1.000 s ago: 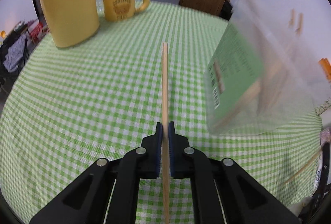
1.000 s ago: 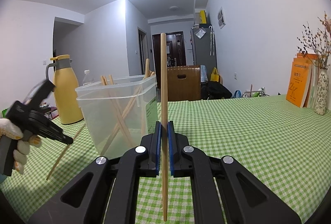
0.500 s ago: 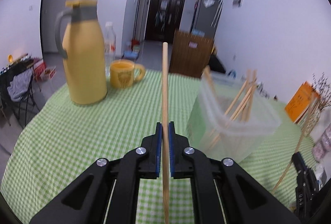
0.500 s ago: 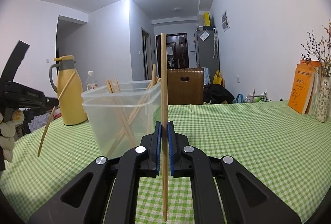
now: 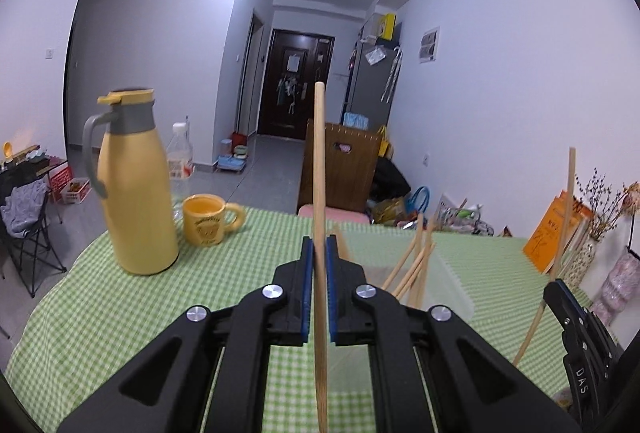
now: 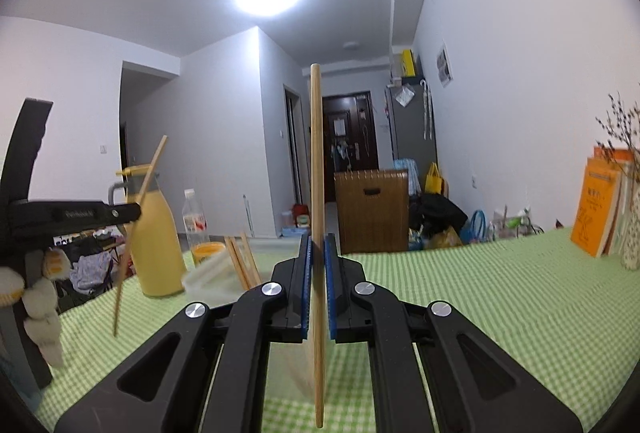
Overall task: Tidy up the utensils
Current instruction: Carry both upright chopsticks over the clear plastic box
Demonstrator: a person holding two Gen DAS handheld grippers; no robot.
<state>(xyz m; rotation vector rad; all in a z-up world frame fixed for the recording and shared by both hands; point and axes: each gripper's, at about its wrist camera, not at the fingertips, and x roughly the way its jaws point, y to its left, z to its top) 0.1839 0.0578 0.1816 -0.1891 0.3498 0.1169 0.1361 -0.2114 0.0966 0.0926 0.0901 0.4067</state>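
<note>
A round table (image 5: 100, 313) under a green checked cloth carries everything. Toward its far left edge stands a tall yellow flask (image 5: 134, 189), with a clear bottle (image 5: 179, 161) behind it and a yellow mug (image 5: 208, 219) just beside it. At the far right edge, orange books (image 6: 600, 201) lean next to a vase of dried sprigs (image 6: 632, 229).

Near the middle of the table sits a clear plastic container (image 5: 448, 285), blurred in both views. Several wooden chopsticks (image 5: 416, 265) lean inside it, so part of the sorting looks done.

The left gripper (image 5: 318, 285) is above the table just on the near side of the container, its jaws pinching one chopstick (image 5: 319, 161) that stands upright between the blue pads. The right gripper (image 6: 317, 285) is likewise clamped on a second chopstick (image 6: 317, 153), also upright, with the container low and to its left. Each gripper shows at the edge of the other's view, chopstick in its jaws, and gloved fingers (image 6: 36, 297) wrap the left handle.

By my reading, two sticks remain to be dropped in. No loose utensils show on the visible cloth, though the near edge is hidden behind the grippers.
</note>
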